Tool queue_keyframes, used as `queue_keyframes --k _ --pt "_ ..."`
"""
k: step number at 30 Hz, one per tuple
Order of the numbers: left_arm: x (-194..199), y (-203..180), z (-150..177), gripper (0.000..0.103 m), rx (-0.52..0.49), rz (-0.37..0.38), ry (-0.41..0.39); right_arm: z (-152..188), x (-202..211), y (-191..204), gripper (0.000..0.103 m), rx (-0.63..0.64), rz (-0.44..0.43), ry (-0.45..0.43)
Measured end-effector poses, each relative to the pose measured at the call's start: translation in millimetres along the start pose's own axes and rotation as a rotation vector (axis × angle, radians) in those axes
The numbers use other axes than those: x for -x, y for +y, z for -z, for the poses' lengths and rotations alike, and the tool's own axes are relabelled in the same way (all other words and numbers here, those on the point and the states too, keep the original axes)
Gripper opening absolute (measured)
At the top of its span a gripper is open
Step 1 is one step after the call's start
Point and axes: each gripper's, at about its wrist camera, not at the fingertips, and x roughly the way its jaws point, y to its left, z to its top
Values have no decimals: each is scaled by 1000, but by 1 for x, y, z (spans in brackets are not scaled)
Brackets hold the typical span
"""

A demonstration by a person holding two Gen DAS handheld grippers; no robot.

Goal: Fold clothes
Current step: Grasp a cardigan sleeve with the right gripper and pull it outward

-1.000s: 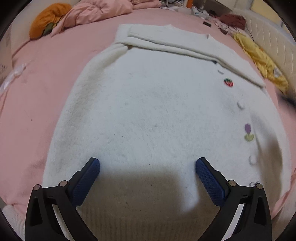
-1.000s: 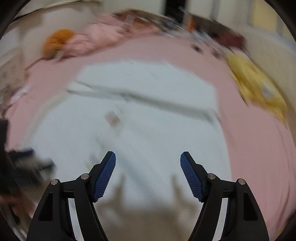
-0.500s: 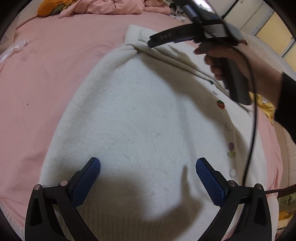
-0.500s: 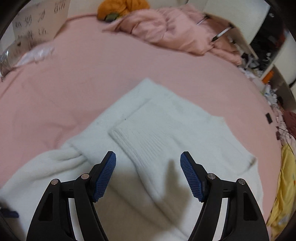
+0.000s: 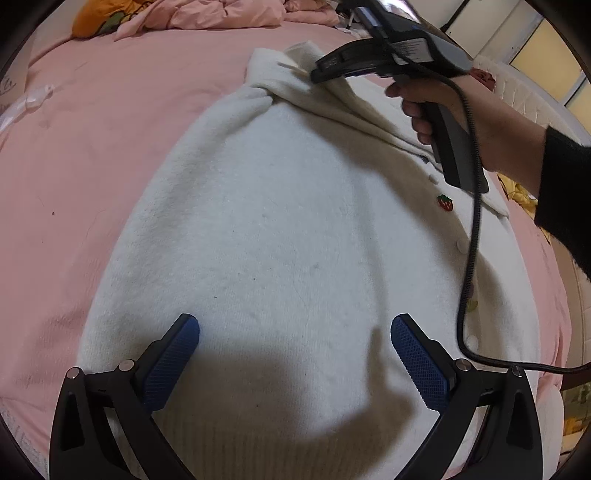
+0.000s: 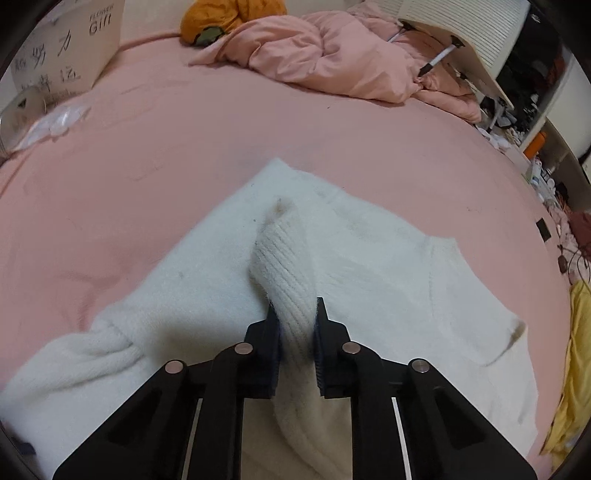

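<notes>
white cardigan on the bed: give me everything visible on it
The white cardigan looks like fuzzy knit, with a ribbed hem and ribbed sleeve cuff. It lies spread flat on the pink bedsheet, a sleeve folded across its top. A row of white buttons, a strawberry decoration and others run along one side. The right gripper is closing on the raised cuff; the left gripper hovers open over the hem end.

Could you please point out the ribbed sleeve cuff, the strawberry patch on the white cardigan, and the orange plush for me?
ribbed sleeve cuff (image 6: 284,266), right wrist view, on the ribbing just above the pinching pads.
strawberry patch (image 5: 445,202), left wrist view, on its red middle.
orange plush (image 6: 229,14), right wrist view, on its orange body.
</notes>
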Motion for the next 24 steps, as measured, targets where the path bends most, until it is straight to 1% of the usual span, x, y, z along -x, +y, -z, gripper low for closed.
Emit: queue_keyframes --k 3,5,7,9,11,12,13,15,18,21,22,24 --pt "2 6 -2 103 -5 -1 1 1 14 -22 14 -111 -10 -43" --pt "1 4 -2 103 -14 -7 1 4 30 -45 14 -189 3 -77" --pt "1 2 -1 103 -29 -21 1 9 50 -71 14 -239 49 -108" --pt "-1 -3 1 103 -54 -45 3 20 67 -101 14 -274 98 -119" --pt "-4 -9 2 103 -84 -75 5 40 89 -143 14 -313 173 -120" --pt "-4 -10 3 103 -98 -88 6 51 99 -164 14 -333 208 -115" --pt "-5 -13 4 103 -113 -103 7 68 115 -193 14 -362 261 -109" --pt "-6 -16 7 103 -144 -133 6 97 140 -233 14 -406 331 -100" --pt "-4 -15 9 103 -137 -133 -5 157 185 -305 14 -487 463 -75" --pt "3 -10 13 103 -124 -125 -20 209 221 -357 14 -543 559 -53" --pt "3 -12 14 103 -128 -131 -25 230 234 -377 14 -570 591 -44" --pt "4 -12 16 103 -144 -152 -33 264 249 -404 14 -593 632 -16"
